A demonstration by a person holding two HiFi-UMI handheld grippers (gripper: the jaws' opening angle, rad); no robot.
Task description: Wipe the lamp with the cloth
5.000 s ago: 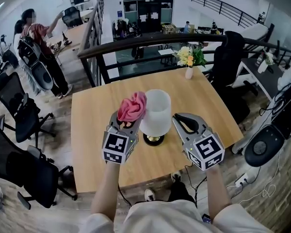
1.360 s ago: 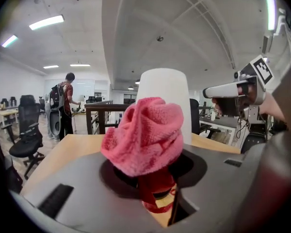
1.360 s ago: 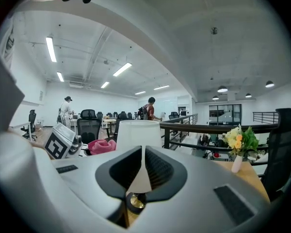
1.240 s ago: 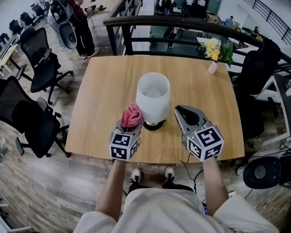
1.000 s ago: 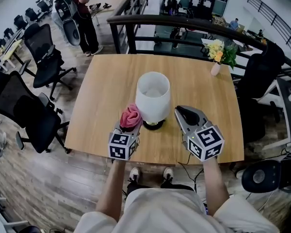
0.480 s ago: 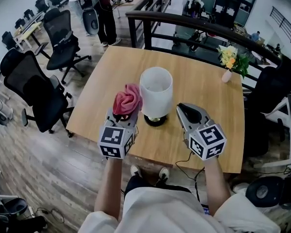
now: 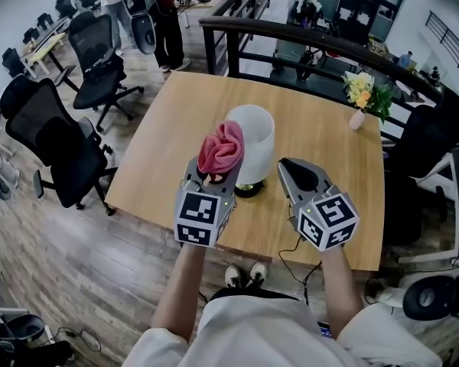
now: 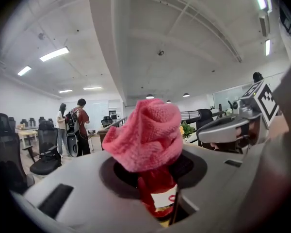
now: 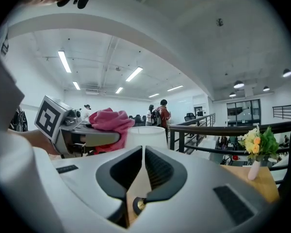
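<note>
Our left claw (image 7: 213, 179), clamped on the pink cloth (image 7: 222, 147), has risen from the base to the shade rim of the lamp (image 7: 258, 132) mid-table (image 7: 168, 121), so wiping can start up there, while our empty right claw (image 7: 294, 176), its jaws closing to a slit, waits beside, both well clear of the table's edges.

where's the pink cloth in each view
Head view: pink cloth at centre, held in the left tool, overlapping the lamp shade's left edge.
Left gripper view: cloth dead centre, clamped between the jaws.
Right gripper view: cloth left of centre, beside the shade.
Shared landmark: yellow flowers.
</note>
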